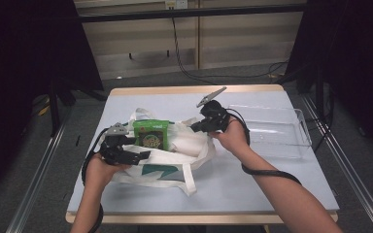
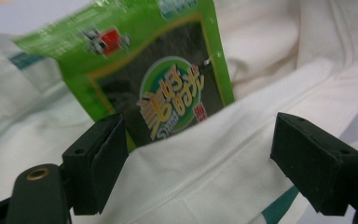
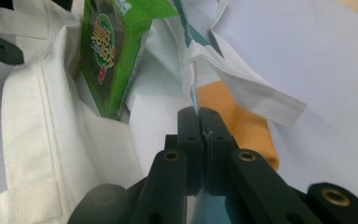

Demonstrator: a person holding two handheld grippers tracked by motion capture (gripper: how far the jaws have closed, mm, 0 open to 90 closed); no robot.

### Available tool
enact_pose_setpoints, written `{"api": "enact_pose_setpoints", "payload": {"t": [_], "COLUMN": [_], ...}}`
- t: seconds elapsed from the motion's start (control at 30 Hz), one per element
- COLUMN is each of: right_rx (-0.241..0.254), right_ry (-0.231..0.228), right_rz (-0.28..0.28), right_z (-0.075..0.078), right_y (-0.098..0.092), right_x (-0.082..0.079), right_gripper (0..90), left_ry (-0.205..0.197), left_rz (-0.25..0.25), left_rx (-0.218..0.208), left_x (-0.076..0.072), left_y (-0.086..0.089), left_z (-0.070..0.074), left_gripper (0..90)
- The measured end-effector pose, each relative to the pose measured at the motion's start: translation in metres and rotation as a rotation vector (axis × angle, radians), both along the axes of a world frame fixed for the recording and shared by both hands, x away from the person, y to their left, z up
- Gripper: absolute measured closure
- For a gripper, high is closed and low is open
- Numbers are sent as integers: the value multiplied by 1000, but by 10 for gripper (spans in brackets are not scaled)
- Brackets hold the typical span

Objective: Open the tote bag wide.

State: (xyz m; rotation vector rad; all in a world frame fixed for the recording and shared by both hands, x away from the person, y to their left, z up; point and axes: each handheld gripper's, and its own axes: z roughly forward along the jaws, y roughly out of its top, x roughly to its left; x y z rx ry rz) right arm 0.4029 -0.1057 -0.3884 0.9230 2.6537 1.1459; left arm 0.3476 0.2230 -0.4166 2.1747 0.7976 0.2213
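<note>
My left gripper [image 2: 198,161] stands spread before the green packet [image 2: 165,88], which sits in the white bag [image 2: 205,177]. My right gripper [image 3: 199,122] pinches the bag's rim.

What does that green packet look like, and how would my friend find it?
Look at the pale blue table and find the floppy white cloth bag lying near its middle. Poking halfway out of the bag's mouth stands the green packet, between the two black grippers. It is the one bright green thing there, shiny, with a dark panel and a round logo, unlike the clear tray to the right.

High view overhead; gripper views close, sharing green packet [image 2: 168,88]
</note>
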Motion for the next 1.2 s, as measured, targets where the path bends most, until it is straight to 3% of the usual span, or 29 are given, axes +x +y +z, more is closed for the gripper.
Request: {"api": "enact_pose_setpoints", "payload": {"t": [0.27,0.4,0.63,0.77,0.93,1.07,1.2], "right_rx": [-12,1,2,13,12,10,6], "right_ry": [4,8,8,14,15,26,25], "right_rz": [-3,-1,-3,-4,-7,-17,-34], "right_z": [-1,-2,-3,-3,-4,-4,-4], "right_y": [1,0,-1,-1,0,0,-1], "right_x": [2,3,3,3,3,4,7], "right_gripper": [876,876,876,876,876,880,881], "left_ry": [30,38,33,34,55,59,85], "left_rz": [-38,-13,-13,-15,6,29,79], "left_rx": [12,7,21,51,100,112,87], "left_x": [0,-1,-10,-14,-14,-14,-13], "left_y": [-1,-2,-2,-3,-6,-6,-2], "left_z": [-5,-10,-18,-23,-27,-30,-32], "left_gripper": [207,214,221,262,386,471,696]}}
